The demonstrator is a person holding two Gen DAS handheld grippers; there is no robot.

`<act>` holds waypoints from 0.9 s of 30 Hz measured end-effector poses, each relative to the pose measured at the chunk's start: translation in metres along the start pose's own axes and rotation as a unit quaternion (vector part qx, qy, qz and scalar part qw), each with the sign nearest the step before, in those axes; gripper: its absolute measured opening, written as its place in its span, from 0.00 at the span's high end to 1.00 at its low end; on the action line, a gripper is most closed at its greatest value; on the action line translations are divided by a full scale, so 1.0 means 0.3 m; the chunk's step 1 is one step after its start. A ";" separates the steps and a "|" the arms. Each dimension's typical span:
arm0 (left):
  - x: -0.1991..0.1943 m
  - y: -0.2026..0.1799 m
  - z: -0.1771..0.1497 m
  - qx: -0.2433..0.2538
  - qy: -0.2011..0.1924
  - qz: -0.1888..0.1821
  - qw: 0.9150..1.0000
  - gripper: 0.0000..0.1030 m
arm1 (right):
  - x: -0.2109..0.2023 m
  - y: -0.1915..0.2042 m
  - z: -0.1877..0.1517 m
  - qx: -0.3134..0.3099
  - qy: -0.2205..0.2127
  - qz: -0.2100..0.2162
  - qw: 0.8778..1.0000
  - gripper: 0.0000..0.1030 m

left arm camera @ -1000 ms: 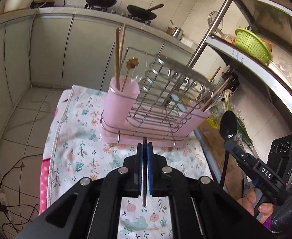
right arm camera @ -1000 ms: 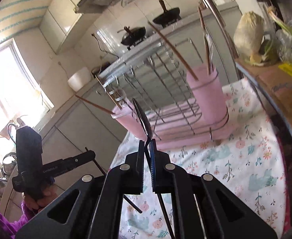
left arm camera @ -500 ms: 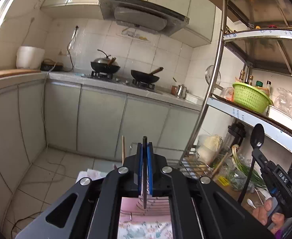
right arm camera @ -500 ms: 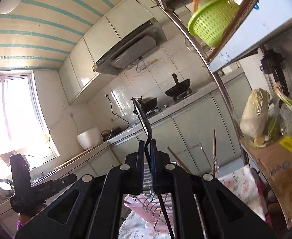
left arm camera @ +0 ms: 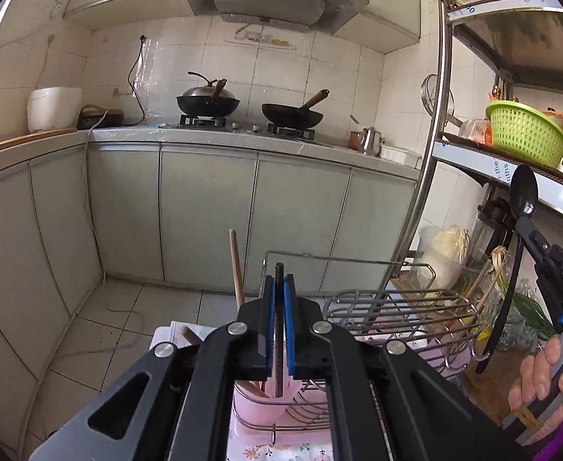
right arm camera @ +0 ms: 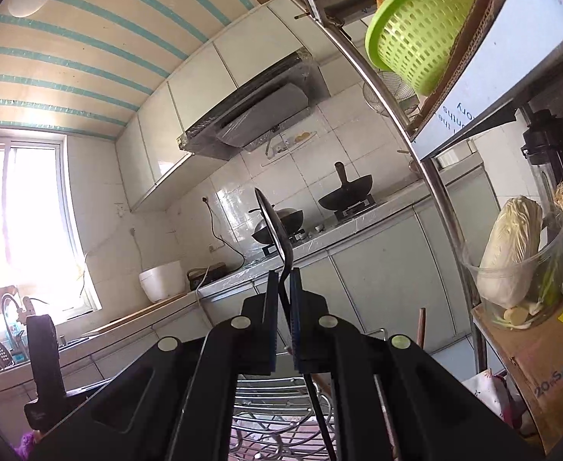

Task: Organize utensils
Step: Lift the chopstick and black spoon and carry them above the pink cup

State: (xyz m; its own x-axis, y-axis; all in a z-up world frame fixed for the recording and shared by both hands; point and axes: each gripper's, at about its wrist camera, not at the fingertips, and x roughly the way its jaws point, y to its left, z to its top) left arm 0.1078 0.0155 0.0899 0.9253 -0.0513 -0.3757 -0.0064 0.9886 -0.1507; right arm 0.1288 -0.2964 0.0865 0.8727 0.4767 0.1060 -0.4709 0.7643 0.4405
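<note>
My left gripper (left arm camera: 279,280) is shut on a thin dark utensil handle (left arm camera: 279,345) that stands upright between its blue pads. Below it stands a pink cup (left arm camera: 266,407) with wooden chopsticks (left arm camera: 236,269), at the left end of a wire utensil rack (left arm camera: 396,307). My right gripper (right arm camera: 283,280) is shut on a black spoon (right arm camera: 272,223) by the neck, bowl pointing up. In the left wrist view that spoon (left arm camera: 524,192) rises at the right, its handle hanging down past a hand (left arm camera: 542,380). The rack (right arm camera: 281,415) shows low in the right wrist view.
A steel shelf unit (left arm camera: 431,153) stands at the right with a green basket (left arm camera: 523,134), a cabbage (right arm camera: 512,249) and a cardboard box (right arm camera: 538,368). Behind are cabinets, a counter (left arm camera: 243,134) and two woks. A floral cloth (left arm camera: 274,449) covers the table under the rack.
Both grippers rose and tilted up, so the views swung from the table and rack to the kitchen wall. The rack has sunk to the bottom of both views. Both grips are unchanged.
</note>
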 end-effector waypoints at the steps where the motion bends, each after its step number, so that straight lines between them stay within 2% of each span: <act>1: 0.010 -0.004 -0.011 0.002 0.002 0.001 1.000 0.96 | 0.010 -0.010 -0.006 0.001 0.001 0.000 1.000 0.94; 11: 0.057 0.016 -0.067 -0.001 0.009 -0.009 1.000 0.96 | 0.058 -0.028 -0.045 -0.047 -0.026 -0.012 0.998 0.94; 15: 0.057 0.036 -0.089 -0.002 0.017 -0.009 1.000 0.96 | 0.066 -0.054 -0.088 -0.036 -0.007 -0.017 0.999 0.94; 20: 0.036 0.046 -0.120 -0.001 0.026 -0.019 0.999 0.96 | 0.003 -0.072 -0.138 -0.011 0.018 -0.031 0.999 0.94; 27: 0.075 0.091 -0.145 -0.004 0.059 -0.027 0.998 0.96 | -0.046 -0.097 -0.211 0.006 0.083 -0.074 0.994 0.94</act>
State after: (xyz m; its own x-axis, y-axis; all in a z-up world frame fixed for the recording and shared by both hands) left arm 0.1119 0.0350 0.0374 0.8730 -0.1209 -0.4724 0.0380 0.9827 -0.1812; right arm 0.1222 -0.2978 0.0159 0.8984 0.4255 -0.1086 -0.3368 0.8262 0.4516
